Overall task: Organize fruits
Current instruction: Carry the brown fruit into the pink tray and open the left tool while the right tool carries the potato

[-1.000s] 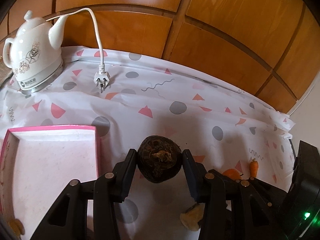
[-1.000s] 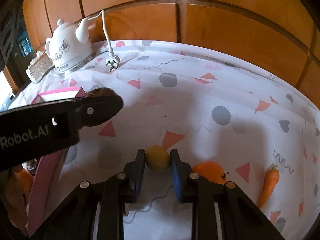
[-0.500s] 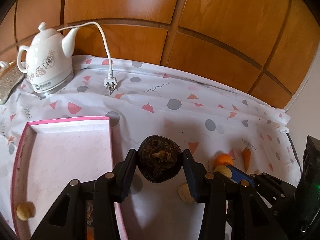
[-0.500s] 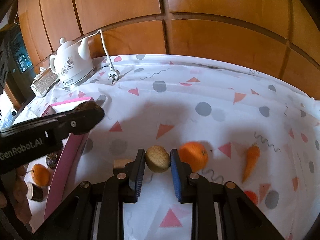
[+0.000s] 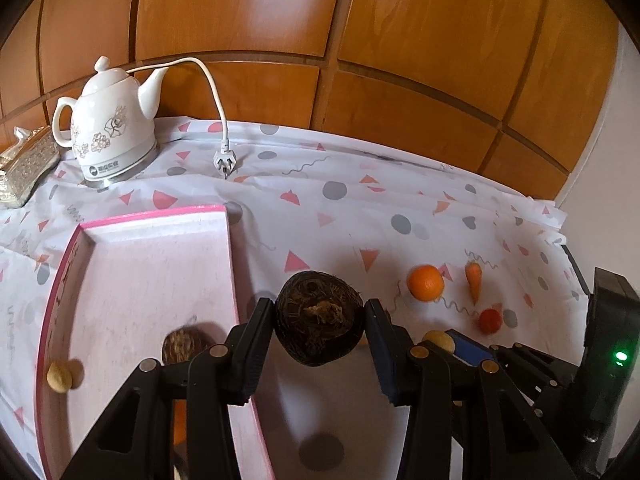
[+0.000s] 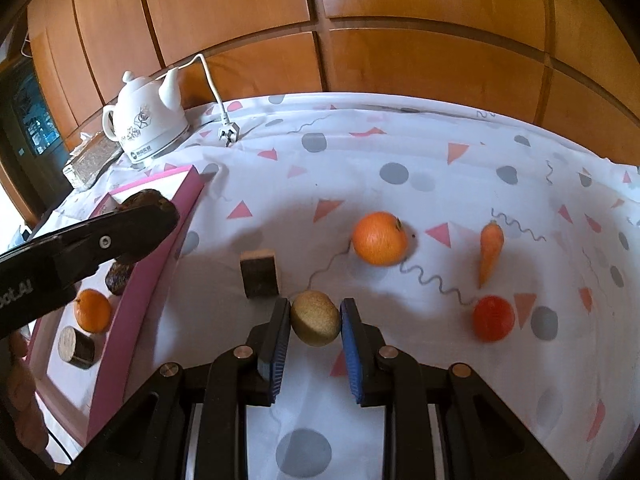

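A dark, hairy round fruit sits clamped in the left gripper jaws beside the pink tray edge. The right gripper jaws pinch a tan kiwi above the tabletop, near an orange, carrot and red fruit.

Black tongs, blue pads, silver screws

White cloth with pink triangles and grey dots; pink-rimmed tray; floral white kettle; orange carrot.
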Motion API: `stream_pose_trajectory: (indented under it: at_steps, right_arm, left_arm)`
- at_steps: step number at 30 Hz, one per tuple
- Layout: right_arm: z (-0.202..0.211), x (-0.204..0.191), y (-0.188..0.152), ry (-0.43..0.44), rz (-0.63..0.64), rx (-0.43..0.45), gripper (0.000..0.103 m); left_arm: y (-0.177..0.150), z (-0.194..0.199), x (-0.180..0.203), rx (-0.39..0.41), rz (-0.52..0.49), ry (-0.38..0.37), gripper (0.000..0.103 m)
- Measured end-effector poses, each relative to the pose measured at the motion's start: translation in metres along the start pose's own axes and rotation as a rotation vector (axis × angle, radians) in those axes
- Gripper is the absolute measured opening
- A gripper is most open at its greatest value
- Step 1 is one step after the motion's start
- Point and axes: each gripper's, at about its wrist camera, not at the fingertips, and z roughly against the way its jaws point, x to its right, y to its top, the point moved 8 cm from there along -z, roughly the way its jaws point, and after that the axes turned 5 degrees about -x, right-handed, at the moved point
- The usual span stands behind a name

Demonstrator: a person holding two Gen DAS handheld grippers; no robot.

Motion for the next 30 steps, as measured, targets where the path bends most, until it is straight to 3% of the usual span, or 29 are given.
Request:
stream_pose_trajectory:
  at_steps: [17,30]
  right_arm:
    - [-0.001,0.007,-0.033,-0.022,-0.035,-0.044,0.025]
    - [-0.004,0.005,-0.036,-0.026,-0.004,-0.030,0.025]
  left_arm:
    - [-0.031,0.032,-0.010,0.022,0.017,-0.035,0.047]
    - [-0.049,0.061,-0.085,0.055,0.133,0.028,0.047]
